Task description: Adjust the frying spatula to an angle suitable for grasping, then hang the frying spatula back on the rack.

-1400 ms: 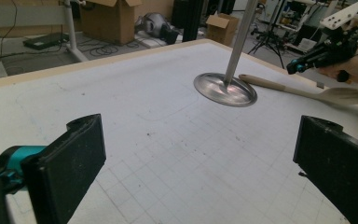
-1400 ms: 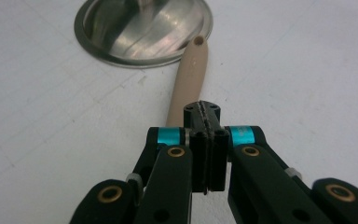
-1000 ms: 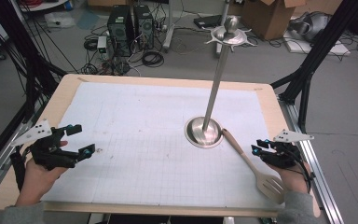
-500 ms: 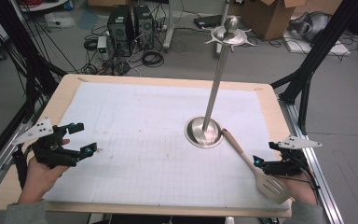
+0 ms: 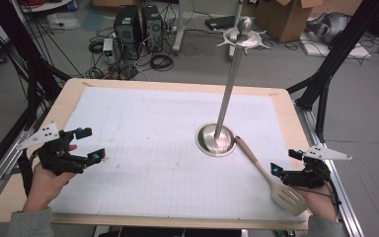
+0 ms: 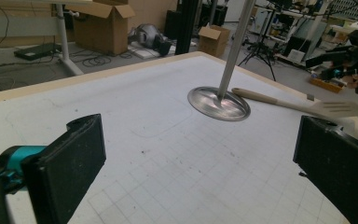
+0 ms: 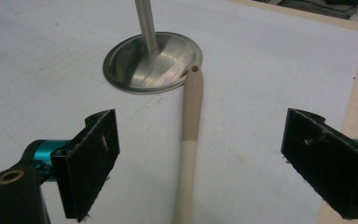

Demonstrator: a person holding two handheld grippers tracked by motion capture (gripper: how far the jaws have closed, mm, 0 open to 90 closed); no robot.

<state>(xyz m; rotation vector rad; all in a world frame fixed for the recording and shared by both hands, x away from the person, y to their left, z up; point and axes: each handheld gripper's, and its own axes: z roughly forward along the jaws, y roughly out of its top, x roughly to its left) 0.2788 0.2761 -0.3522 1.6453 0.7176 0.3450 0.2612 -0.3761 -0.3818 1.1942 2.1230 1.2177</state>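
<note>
**Spatula lies on a slant beside the stand, both claws spread wide**

From the high view, the beige spatula (image 5: 266, 172) lies flat on the white gridded sheet (image 5: 153, 133) covering the tabletop (image 5: 286, 106), in the lower right of the frame. Its long axis runs on a diagonal: the handle tip points up and left, touching the rim of the steel stand's round base (image 5: 216, 139), and the slotted blade points down and right toward the near edge. The right claw (image 5: 285, 165) hovers just beside the blade, jaws apart and holding nothing. The left claw (image 5: 90, 144) sits at the lower left, well apart from the spatula, jaws also spread and empty.

In the left gripper view, the stand base (image 6: 219, 102) is at upper centre, with the spatula (image 6: 303, 105) stretching right from it, blade at the far right. The left claw (image 6: 200, 158) gapes over bare sheet.

In the right gripper view, the spatula handle (image 7: 190, 135) runs up the middle of the frame between the wide-set jaws of the right claw (image 7: 205, 163), its tip against the base (image 7: 151, 63) at upper centre. Neither pad touches it.
</note>
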